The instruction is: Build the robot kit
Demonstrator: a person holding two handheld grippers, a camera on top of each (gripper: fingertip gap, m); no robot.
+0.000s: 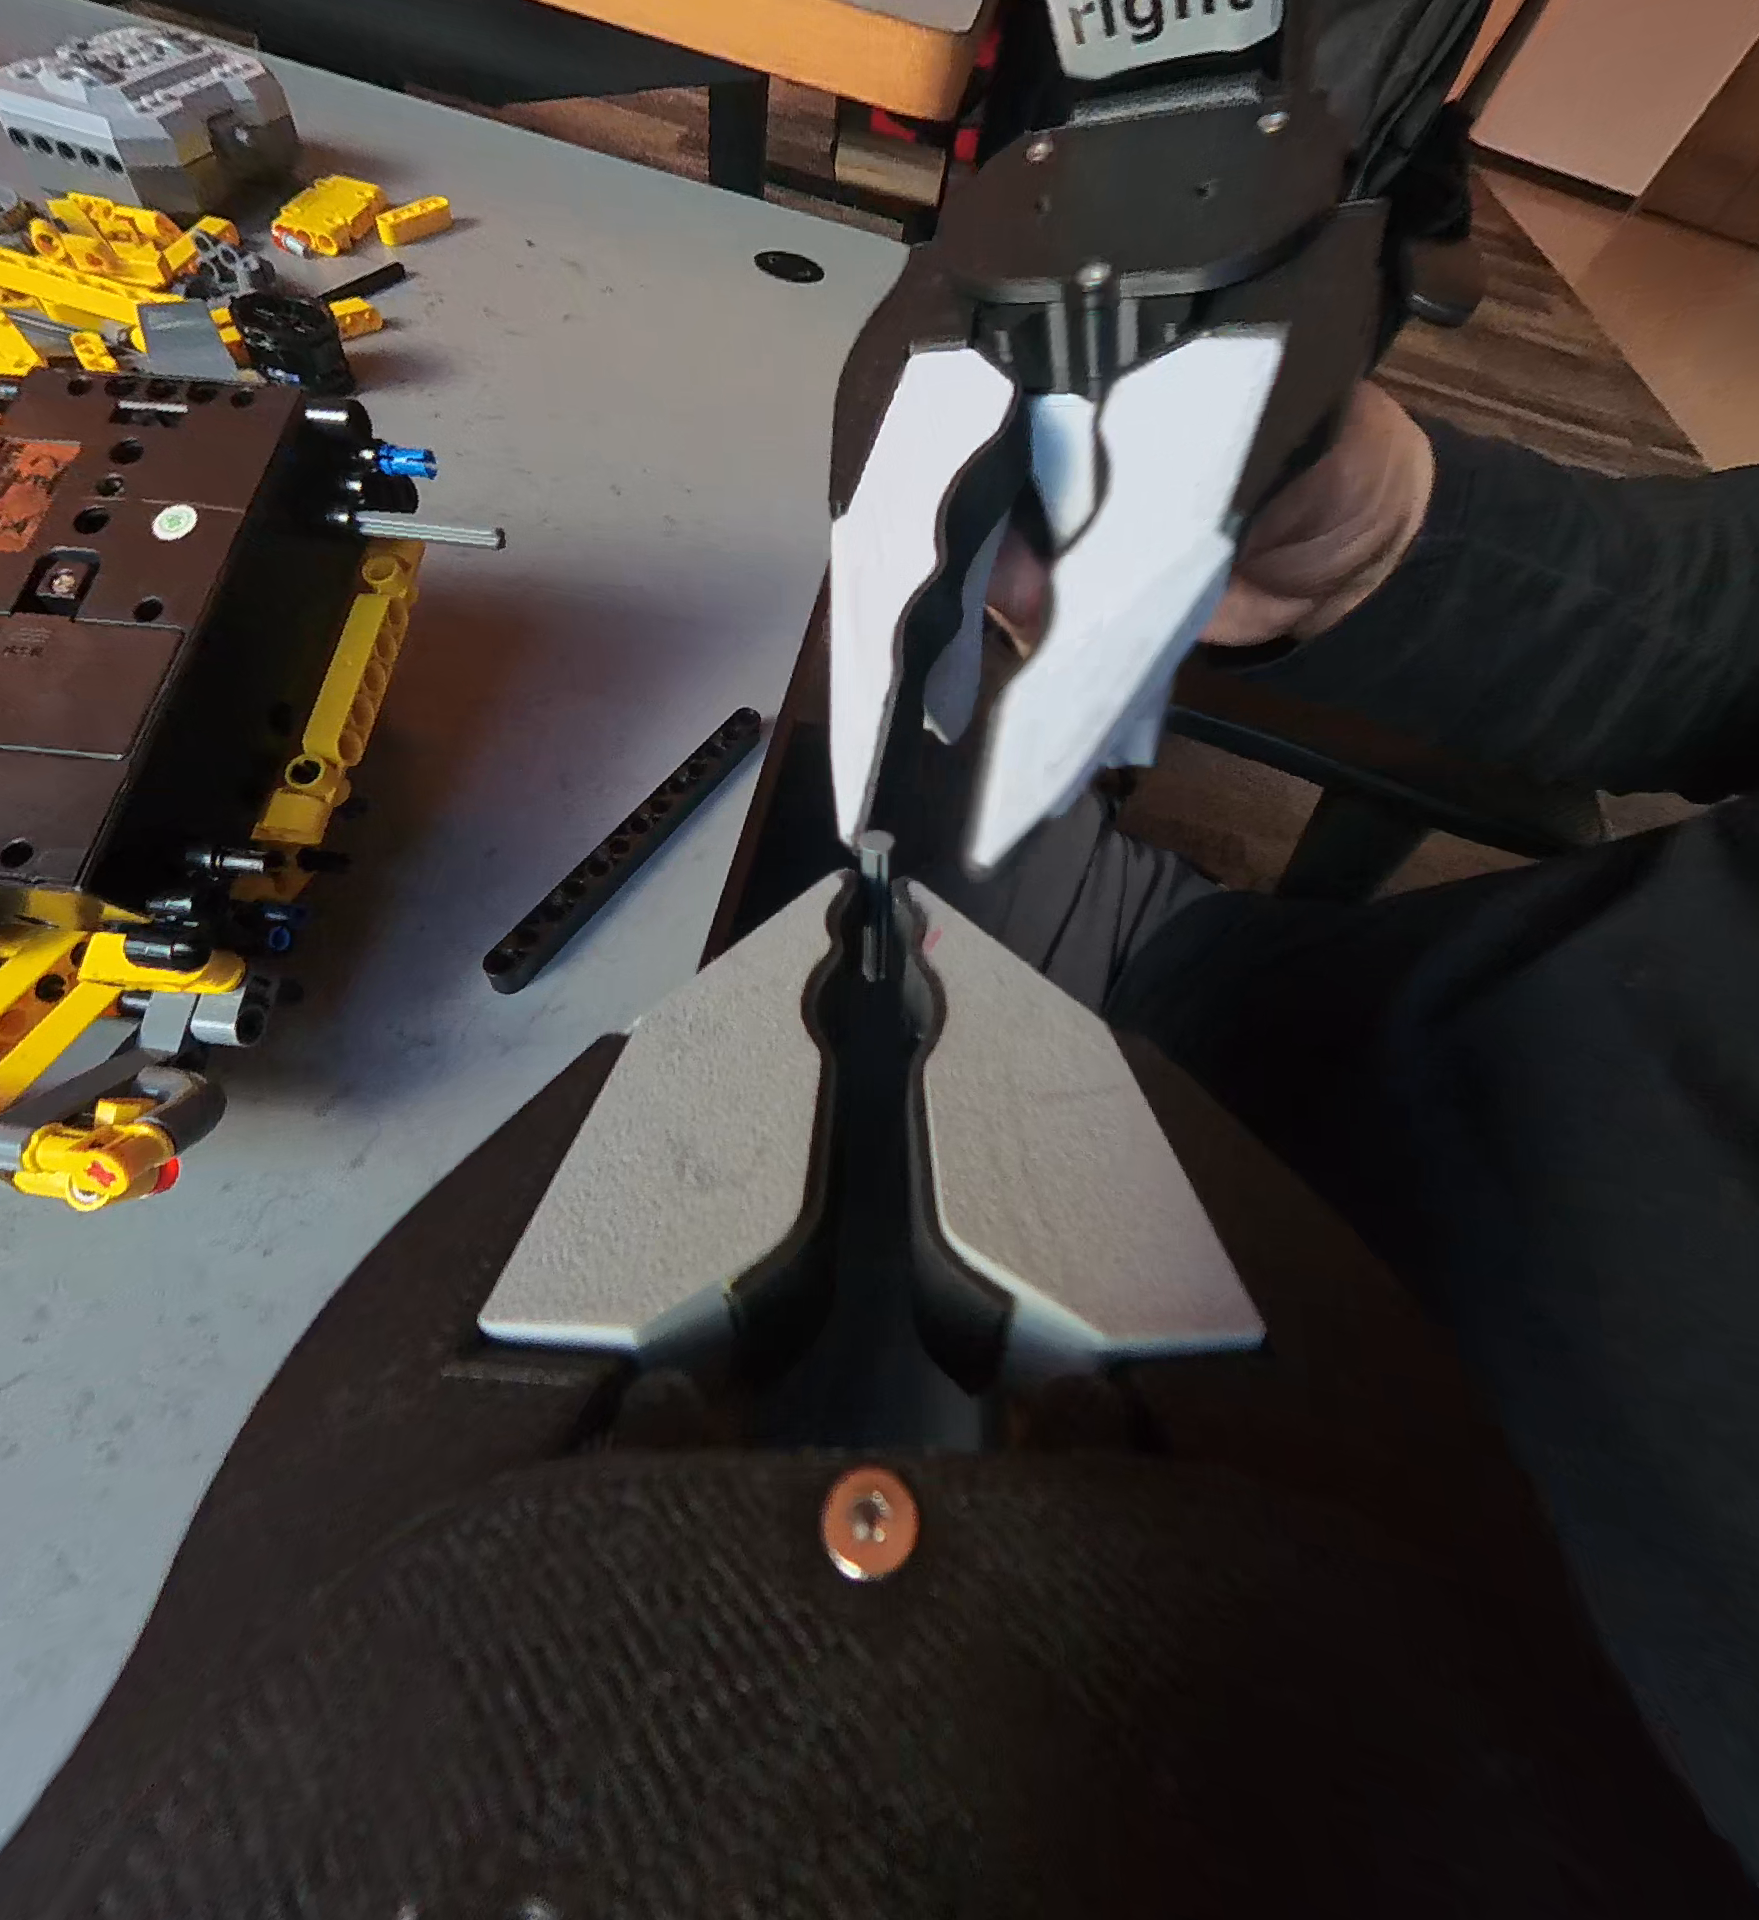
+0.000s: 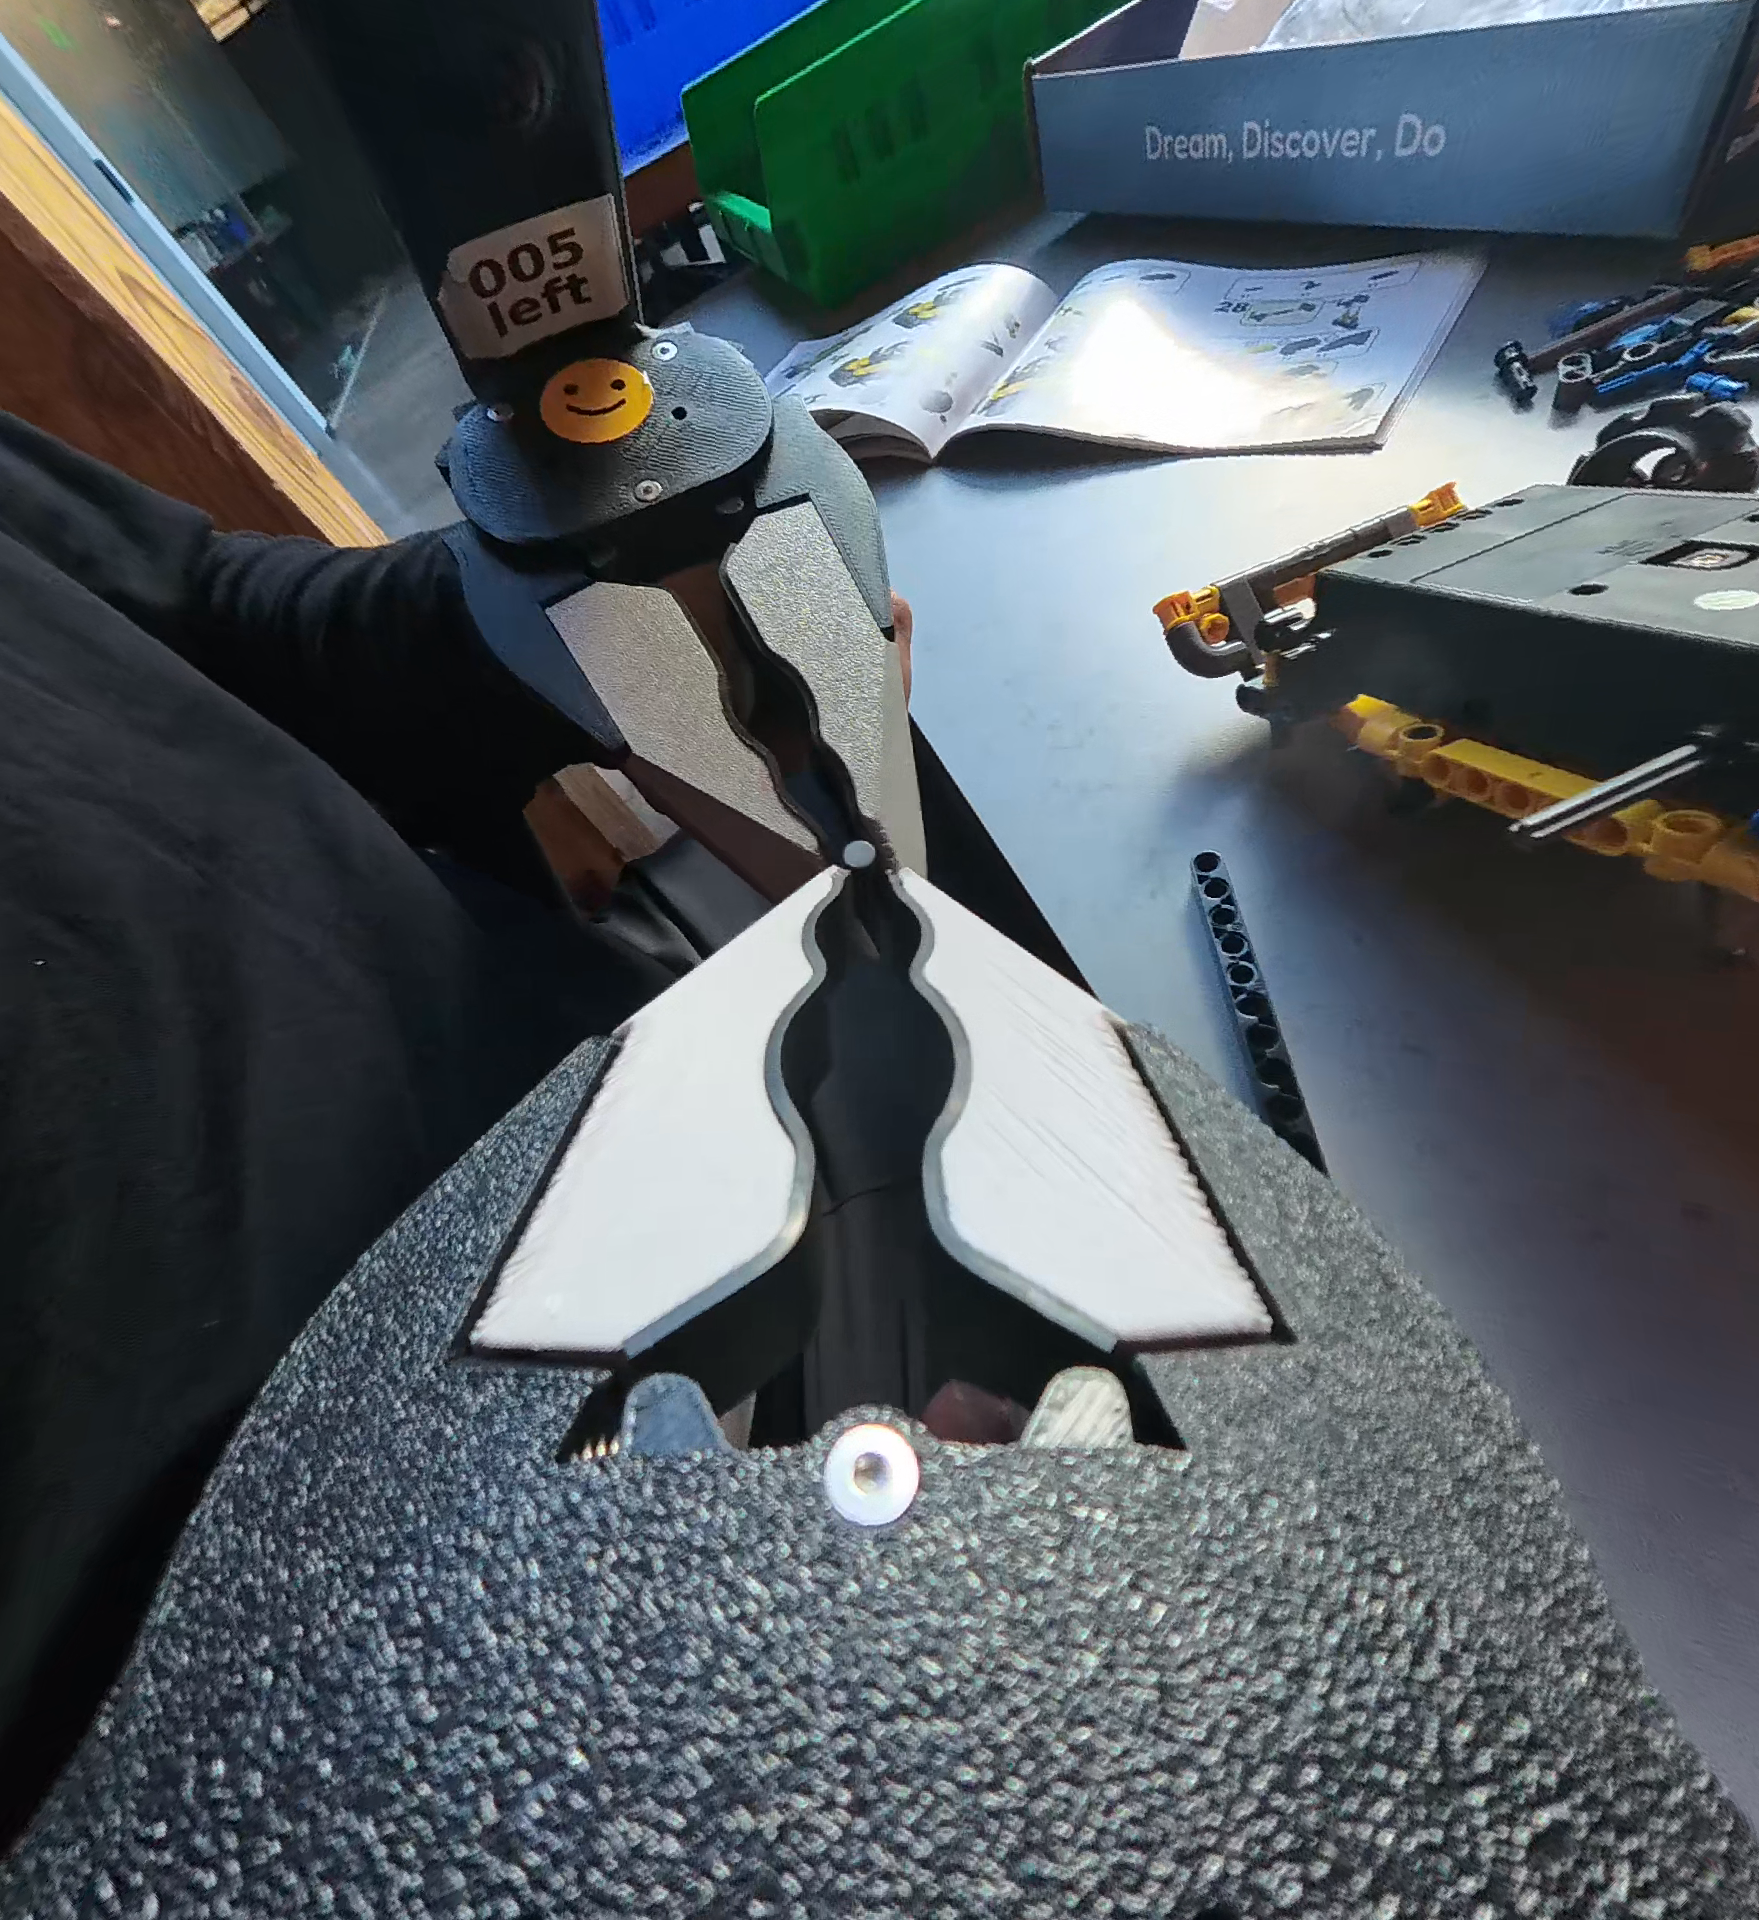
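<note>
My left gripper [image 1: 875, 904] is shut on a short grey axle pin [image 1: 876, 862], which sticks out past its tips. My right gripper [image 1: 916, 847] faces it tip to tip from above, jaws slightly apart, with one fingertip [image 1: 851, 826] right at the pin's free end. In the right wrist view the pin [image 2: 859, 854] shows end-on as a small grey dot between the left gripper's tips [image 2: 859, 831] and my right gripper [image 2: 870, 878]. Both grippers hang just off the table's edge, over a person's dark-clothed lap.
A black and yellow brick-built vehicle [image 1: 127, 644] [image 2: 1581, 644] stands on the grey table [image 1: 594, 416]. A long black holed beam [image 1: 626, 852] [image 2: 1249, 1008] lies beside it. Loose yellow parts [image 1: 75, 260], an open booklet [image 2: 1114, 353], a green bin [image 2: 854, 135] and a box [image 2: 1374, 135] lie farther back. The grippers are tip to tip, or close to it.
</note>
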